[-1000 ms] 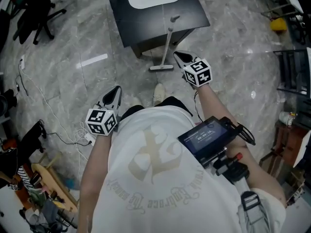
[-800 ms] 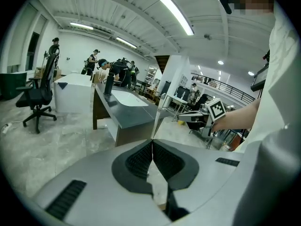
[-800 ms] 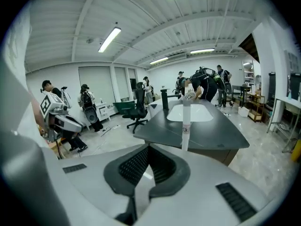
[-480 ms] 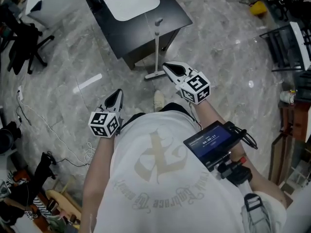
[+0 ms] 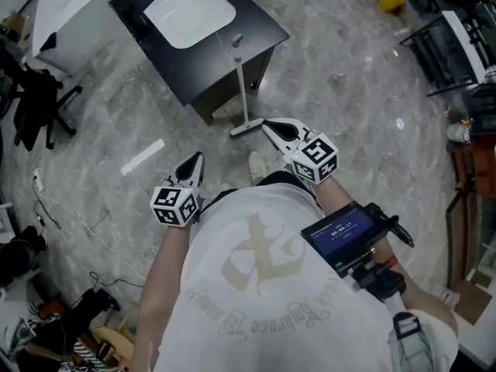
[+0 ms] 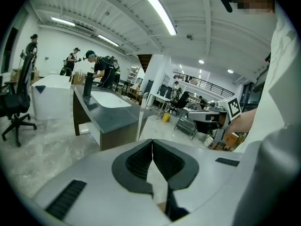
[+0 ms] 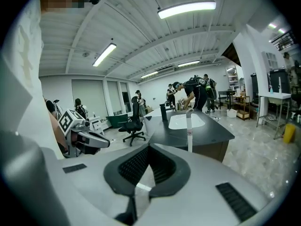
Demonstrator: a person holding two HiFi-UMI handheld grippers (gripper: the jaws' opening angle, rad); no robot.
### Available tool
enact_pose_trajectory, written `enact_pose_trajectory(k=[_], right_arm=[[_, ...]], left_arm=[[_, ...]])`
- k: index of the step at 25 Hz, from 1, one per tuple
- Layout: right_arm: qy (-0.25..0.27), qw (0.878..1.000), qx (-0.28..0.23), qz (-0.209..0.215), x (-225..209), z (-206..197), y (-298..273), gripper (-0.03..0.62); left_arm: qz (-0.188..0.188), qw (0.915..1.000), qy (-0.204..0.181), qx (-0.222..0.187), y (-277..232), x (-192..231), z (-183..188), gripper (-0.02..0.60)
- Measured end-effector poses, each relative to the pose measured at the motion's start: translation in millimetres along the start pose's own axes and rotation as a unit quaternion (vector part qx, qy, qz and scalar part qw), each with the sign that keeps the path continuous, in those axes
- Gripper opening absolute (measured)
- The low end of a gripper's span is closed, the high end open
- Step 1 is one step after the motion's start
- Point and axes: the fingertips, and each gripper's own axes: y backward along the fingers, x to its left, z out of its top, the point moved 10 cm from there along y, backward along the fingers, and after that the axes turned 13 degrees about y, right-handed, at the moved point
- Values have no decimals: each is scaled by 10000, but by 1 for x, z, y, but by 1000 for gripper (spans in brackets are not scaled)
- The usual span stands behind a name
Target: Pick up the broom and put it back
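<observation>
The broom stands upright against the black table (image 5: 256, 33), its white handle (image 5: 239, 91) rising from the flat head (image 5: 242, 129) on the floor. In the head view my right gripper (image 5: 266, 124) is shut and empty, its tip just right of the broom head. My left gripper (image 5: 197, 158) hangs lower left, also shut with nothing in it. In the right gripper view the handle (image 7: 189, 134) stands ahead past the shut jaws (image 7: 148, 147). The left gripper view shows its own jaws (image 6: 152, 144) shut and the handle (image 6: 141, 119) by the table corner.
A white sink basin (image 5: 190, 10) is set in the table top. A black office chair (image 5: 39, 107) and a white cabinet (image 5: 66, 14) stand at the left, cables (image 5: 54, 200) trail on the marble floor, and metal racks (image 5: 449, 45) line the right. People work behind the table (image 7: 193, 91).
My right gripper has risen and swung in, still beside the broom head. The left gripper has shifted slightly. The head view has turned, so the table sits further left.
</observation>
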Motion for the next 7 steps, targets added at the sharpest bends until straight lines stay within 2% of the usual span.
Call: enact_pose_trajectory(k=[7], right_arm=[[-104,9999,-13,-91,7,-6,8,17]], left_arm=[[-141,9998,-92,92,-7,-3,0,14]])
